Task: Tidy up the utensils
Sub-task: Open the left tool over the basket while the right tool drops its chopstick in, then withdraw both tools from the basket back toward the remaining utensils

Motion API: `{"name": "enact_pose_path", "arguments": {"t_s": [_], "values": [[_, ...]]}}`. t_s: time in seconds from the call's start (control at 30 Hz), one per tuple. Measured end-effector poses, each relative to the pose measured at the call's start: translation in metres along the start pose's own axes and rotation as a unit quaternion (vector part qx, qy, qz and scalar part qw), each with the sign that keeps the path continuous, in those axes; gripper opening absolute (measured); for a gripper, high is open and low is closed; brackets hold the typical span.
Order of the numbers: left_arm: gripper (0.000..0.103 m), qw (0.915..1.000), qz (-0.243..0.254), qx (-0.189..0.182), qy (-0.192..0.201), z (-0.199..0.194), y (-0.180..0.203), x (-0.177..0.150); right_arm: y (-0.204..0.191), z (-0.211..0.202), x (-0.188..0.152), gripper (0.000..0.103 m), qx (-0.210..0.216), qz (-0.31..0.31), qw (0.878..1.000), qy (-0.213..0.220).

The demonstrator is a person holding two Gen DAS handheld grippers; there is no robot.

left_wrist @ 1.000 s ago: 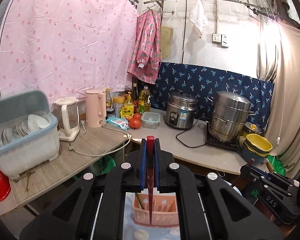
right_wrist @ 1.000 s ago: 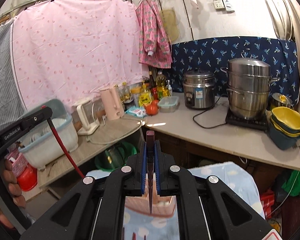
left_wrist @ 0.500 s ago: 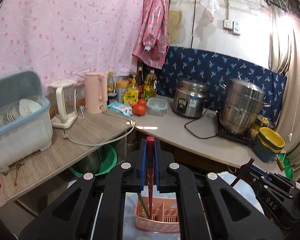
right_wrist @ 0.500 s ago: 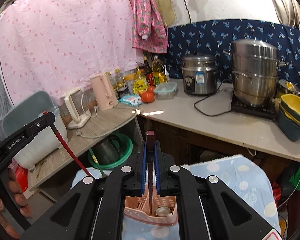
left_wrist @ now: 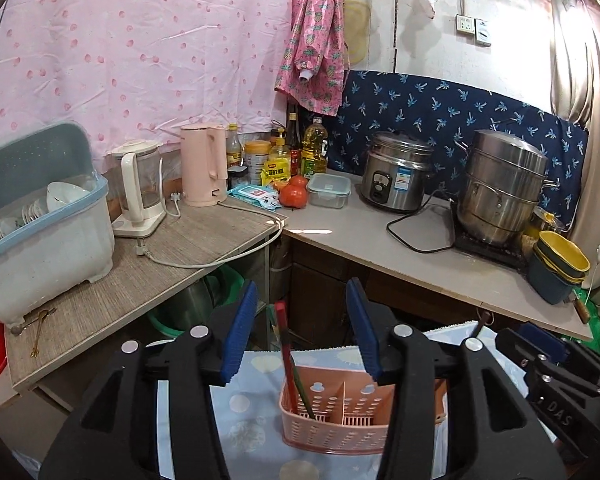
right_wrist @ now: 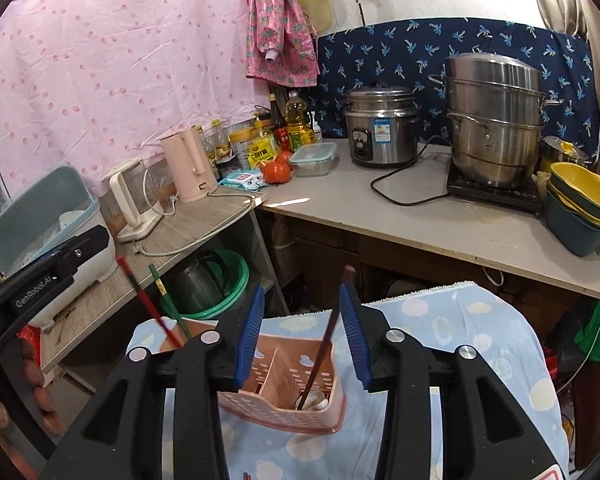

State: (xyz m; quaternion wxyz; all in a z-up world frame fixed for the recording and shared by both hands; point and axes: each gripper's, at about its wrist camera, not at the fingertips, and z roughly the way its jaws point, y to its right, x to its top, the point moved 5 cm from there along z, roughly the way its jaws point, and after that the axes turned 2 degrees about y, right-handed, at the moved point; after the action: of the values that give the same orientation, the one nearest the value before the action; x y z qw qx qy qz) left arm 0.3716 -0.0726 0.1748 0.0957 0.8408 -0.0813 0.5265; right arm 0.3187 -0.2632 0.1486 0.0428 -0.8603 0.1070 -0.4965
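Both claws were seen spread wide, nothing pinched. The left gripper (left_wrist: 302, 330) was held just above the pink caddy (left_wrist: 332, 424), its blue pads (left_wrist: 240, 334) well apart on either side of a red chopstick (left_wrist: 286, 350). That stick was seen standing tilted in the caddy's left compartment, next to a green chopstick (left_wrist: 306, 398); no pad was touching either, as far as could be made out. The caddy itself was set on a blue spotted cloth (left_wrist: 252, 412), near the cloth's far edge.

In the right wrist view the right gripper (right_wrist: 300, 334) was likewise held over the caddy (right_wrist: 284, 404), pads apart. A dark chopstick (right_wrist: 328, 336) was seen leaning in the caddy's right compartment, its top end close by the right pad; contact couldn't be told. A white spoon (right_wrist: 314, 402) lay at the bottom of the same compartment. The red (right_wrist: 148, 304) and green sticks (right_wrist: 170, 304) were seen rising from the caddy's left side, partly hidden behind the gripper body.

Beyond the cloth, the L-shaped worktop (right_wrist: 440, 220) was seen w/ a rice cooker (right_wrist: 380, 124) and steamer pot (right_wrist: 494, 120) toward its back edge, yellow bowls (right_wrist: 584, 188) at the right end, and a pink kettle (right_wrist: 188, 168), two tomatoes (right_wrist: 278, 170) and a dish bin (left_wrist: 40, 220) on the left part.
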Motion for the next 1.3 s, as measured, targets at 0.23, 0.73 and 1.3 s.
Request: {"name": "enact_pose_path", "arguments": {"t_s": [0.23,0.73,1.3], "values": [[0.045,1.0,-0.001,0.0,-0.01,-0.011,-0.001,-0.011,-0.002,-0.023,-0.012,0.045,0.008,-0.001,1.0,0.003],[0.045,0.9997,0.008,-0.012,-0.017,-0.065,0.012,-0.044,-0.013,-0.077,-0.057,0.045,0.014,-0.016,1.0,-0.006],[0.045,0.9978,-0.005,-0.021,-0.063,-0.124,0.014,-0.13,-0.014,-0.127,-0.148,0.045,0.004,-0.034,0.998,-0.058]]}}
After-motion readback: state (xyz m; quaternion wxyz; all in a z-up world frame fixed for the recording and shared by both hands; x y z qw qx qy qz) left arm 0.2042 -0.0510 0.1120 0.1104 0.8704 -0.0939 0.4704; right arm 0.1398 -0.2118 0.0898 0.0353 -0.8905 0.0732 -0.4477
